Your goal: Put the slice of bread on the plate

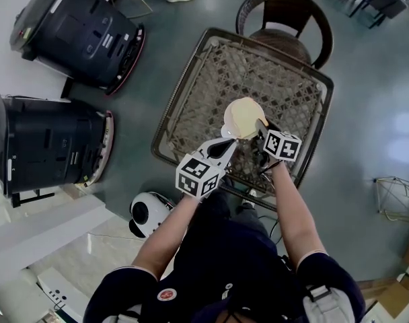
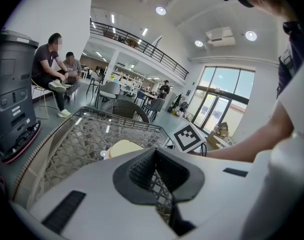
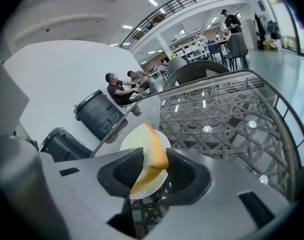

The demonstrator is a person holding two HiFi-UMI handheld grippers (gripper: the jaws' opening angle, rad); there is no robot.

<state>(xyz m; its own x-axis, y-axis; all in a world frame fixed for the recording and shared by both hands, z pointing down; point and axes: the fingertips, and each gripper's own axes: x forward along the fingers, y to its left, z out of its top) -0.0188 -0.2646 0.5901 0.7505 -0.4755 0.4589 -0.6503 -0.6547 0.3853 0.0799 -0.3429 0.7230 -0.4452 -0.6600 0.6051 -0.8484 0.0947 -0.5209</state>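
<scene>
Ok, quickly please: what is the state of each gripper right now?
Left gripper: fingers closed, holding nothing.
Right gripper: fingers closed on the slice of bread, held on edge over the plate.

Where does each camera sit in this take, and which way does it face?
Head view: on the person's head, looking steeply down at the wicker table; the person's arms show.
Left gripper view: on the left gripper, looking across the table; its closed jaws and a forearm show.
Right gripper view: on the right gripper, facing the plate; slice of bread between its jaws.
Shared: all show the table and bread.
</scene>
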